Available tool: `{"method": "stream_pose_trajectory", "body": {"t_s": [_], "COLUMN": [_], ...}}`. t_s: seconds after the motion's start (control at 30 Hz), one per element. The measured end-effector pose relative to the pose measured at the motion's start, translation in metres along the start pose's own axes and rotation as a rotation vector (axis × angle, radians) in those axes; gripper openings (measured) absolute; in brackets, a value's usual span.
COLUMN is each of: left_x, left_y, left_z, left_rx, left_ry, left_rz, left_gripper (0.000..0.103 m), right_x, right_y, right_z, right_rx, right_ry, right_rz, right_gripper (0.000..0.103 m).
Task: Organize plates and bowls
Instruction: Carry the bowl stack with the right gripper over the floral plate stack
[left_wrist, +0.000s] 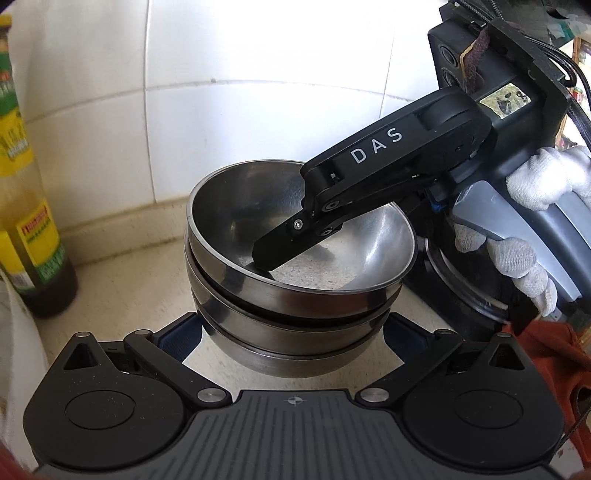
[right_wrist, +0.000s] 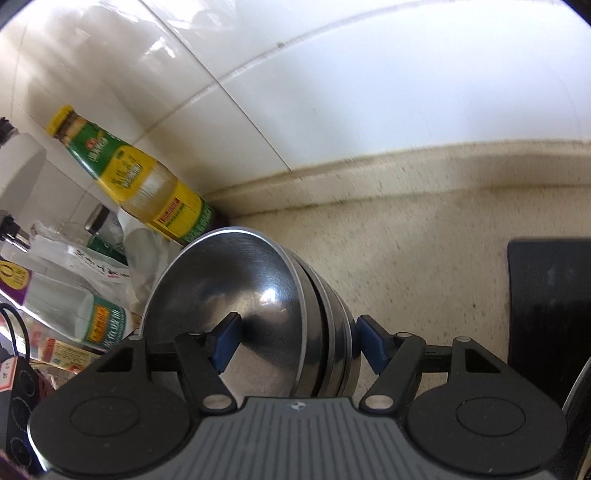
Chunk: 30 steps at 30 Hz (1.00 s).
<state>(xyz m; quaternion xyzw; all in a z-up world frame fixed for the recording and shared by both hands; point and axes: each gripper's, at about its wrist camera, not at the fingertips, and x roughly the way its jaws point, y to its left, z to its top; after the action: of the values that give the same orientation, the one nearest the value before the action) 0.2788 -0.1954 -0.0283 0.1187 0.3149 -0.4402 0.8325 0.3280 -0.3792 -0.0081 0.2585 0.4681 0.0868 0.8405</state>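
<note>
A stack of three steel bowls (left_wrist: 291, 314) stands on the beige counter by the tiled wall. The top bowl (left_wrist: 369, 254) sits tilted in the stack. My left gripper (left_wrist: 293, 332) is open, its blue pads on either side of the stack's lower bowls, apart from them. My right gripper (right_wrist: 295, 343) is open wide astride the rim of the stack (right_wrist: 314, 332): one finger (left_wrist: 280, 243) reaches inside the top bowl (right_wrist: 229, 288), the other is outside. The pads do not press the rim.
A sauce bottle (left_wrist: 26, 206) with a yellow-green label stands left of the bowls; it also shows in the right wrist view (right_wrist: 147, 184). More bottles and packets (right_wrist: 66, 302) crowd the left. A black object (right_wrist: 546, 295) lies on the counter to the right.
</note>
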Motion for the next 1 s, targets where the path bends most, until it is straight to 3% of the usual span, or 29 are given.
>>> {"method": "stream_pose_trajectory", "body": {"t_s": [0.5, 0.83, 1.0], "left_x": [-0.083, -0.128, -0.146], "left_y": [-0.051, -0.099, -0.125], "left_z": [0.014, 0.003, -0.013], "left_rx": [0.052, 0.043, 0.042], "left_ry": [-0.111, -0.126, -0.11], "left_rz": [0.13, 0.218, 0.217], "left_gripper": [0.103, 0.103, 0.103], "right_x": [-0.074, -0.12, -0.134], "right_y": [0.05, 0.064, 0.064], "right_z": [-0.009, -0.052, -0.087], "right_rx": [-0.105, -0.159, -0.156], "right_ry": [-0.083, -0.054, -0.036], "right_rz": [0.073, 0.122, 0.118], "right_gripper": [0.065, 0.065, 0.065]}}
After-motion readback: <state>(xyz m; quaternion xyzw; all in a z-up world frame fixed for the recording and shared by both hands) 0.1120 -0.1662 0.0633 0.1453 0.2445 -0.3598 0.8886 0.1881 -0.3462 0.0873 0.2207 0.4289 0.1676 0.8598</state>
